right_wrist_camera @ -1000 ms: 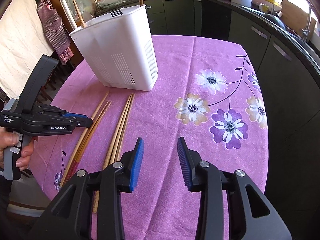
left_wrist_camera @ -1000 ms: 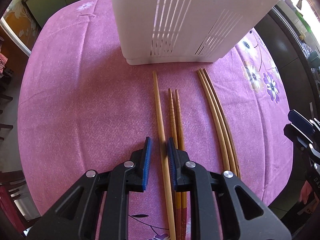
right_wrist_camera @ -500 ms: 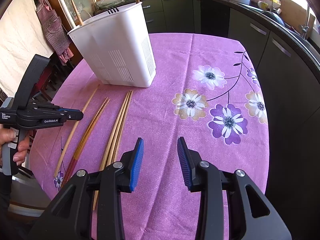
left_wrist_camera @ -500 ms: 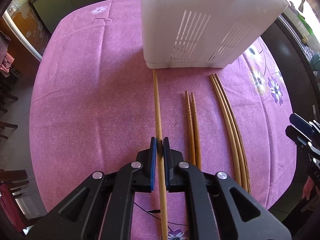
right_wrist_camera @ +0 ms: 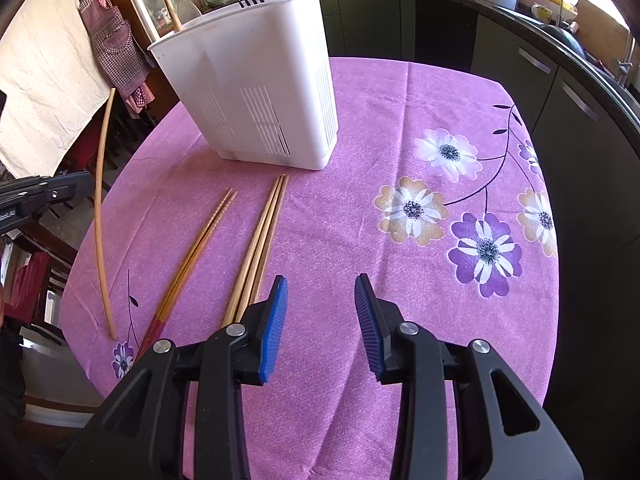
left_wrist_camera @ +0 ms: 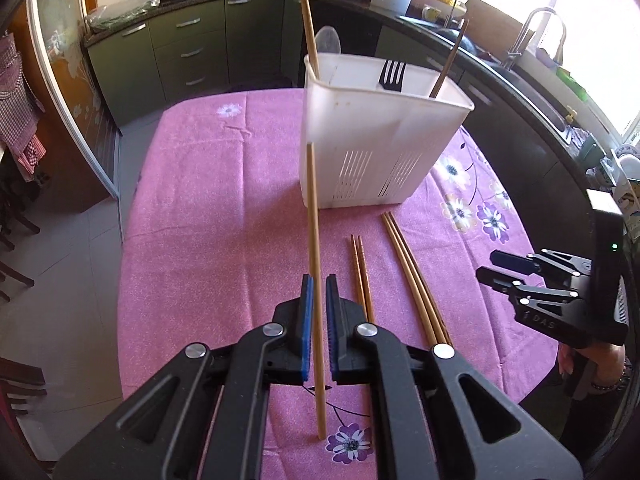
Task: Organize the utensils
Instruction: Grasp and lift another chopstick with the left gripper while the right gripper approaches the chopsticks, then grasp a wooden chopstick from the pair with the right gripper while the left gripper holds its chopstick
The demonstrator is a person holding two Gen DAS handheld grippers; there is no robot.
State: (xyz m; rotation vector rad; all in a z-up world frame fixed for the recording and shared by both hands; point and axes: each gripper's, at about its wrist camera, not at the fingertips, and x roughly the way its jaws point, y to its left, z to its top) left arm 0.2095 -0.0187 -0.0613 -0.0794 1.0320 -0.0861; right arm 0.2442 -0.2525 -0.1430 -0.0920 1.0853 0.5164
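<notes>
Left gripper: tilted steeply downward above the near edge of the table, its blue pads pinched tight on a single pale chopstick
Held chopstick: gripped near its middle; far tip lifted in front of the holder's left wall, near end low over the cloth beside a printed flower; in the right wrist view it arcs along the table's left edge
Right gripper: angled down over the near right part of the table, jaws partly apart with nothing between the pads; a person's hand grips its handle at the frame's right edge
White holder: upright on the far middle of the table, slotted lower walls, several compartments
Holder contents: a tall chopstick in the left rear corner, a black fork tines up in the middle, a dark chopstick leaning at the right, a clear spoon behind the left rear rim
Red-ended chopstick pair: flat on the cloth, side by side
Plain chopstick bundle: flat just right of that pair, tips near the holder's base
Table: covered in a purple flowered cloth
</notes>
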